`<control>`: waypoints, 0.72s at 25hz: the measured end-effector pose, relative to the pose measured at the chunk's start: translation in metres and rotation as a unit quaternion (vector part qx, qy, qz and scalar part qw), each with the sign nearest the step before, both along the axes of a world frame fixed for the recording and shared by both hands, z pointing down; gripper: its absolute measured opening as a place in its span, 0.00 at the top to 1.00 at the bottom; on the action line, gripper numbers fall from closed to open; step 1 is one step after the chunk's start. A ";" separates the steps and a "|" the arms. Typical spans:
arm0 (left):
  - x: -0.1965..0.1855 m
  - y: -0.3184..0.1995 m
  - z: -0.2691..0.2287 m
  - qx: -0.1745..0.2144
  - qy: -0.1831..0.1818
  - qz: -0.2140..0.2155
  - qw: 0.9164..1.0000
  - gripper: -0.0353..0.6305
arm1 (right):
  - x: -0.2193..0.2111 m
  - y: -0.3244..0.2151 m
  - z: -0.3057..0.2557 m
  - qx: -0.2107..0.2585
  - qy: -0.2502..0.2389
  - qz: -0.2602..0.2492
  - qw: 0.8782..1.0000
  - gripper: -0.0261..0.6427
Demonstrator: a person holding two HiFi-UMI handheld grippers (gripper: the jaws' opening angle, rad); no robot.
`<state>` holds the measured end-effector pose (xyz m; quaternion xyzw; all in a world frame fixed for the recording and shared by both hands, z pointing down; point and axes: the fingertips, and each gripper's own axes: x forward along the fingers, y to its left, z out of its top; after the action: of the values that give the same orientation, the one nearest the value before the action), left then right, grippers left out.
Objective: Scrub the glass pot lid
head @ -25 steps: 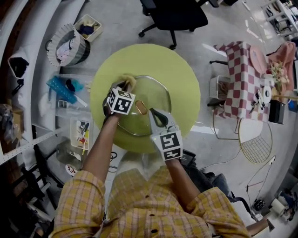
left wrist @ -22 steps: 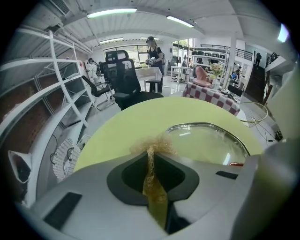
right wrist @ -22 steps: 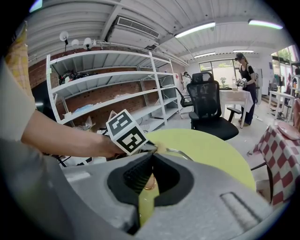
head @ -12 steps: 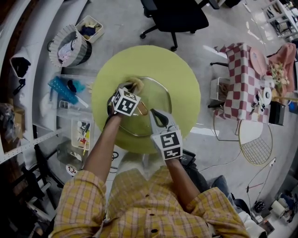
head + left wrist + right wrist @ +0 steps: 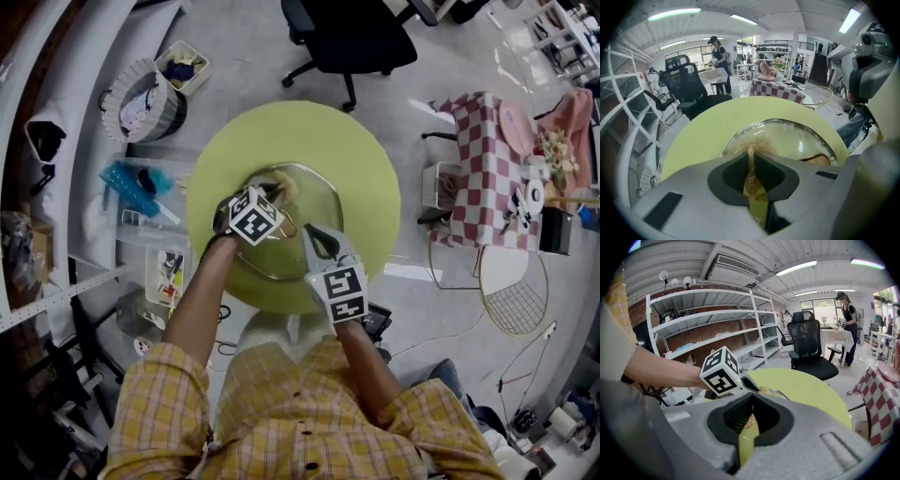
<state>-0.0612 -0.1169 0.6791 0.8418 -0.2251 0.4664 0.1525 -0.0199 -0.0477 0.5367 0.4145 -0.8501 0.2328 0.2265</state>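
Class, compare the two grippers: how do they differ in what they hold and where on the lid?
The left gripper clamps a golden scrubber near the far edge of the glass lid; the right gripper pinches the copper handle at its middle. Both have jaws shut.

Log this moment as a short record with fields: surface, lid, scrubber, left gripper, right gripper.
Surface: round yellow-green table
Lid: glass pot lid with metal rim, lying flat on the table
Scrubber: golden-brown fibrous scouring pad, its fibres on the lid's glass
Left gripper: shut on the scouring pad
Right gripper: shut on the lid's copper-coloured loop handle
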 end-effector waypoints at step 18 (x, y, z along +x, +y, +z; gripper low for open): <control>0.010 0.029 0.004 -0.049 -0.056 0.174 0.982 0.89 | 0.003 0.006 -0.011 0.003 0.008 -0.007 1.000 0.96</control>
<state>-0.0512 -0.0882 0.6833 0.8319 -0.0607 0.5430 0.0972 -0.0173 -0.0422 0.5259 0.4111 -0.8517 0.2251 0.2341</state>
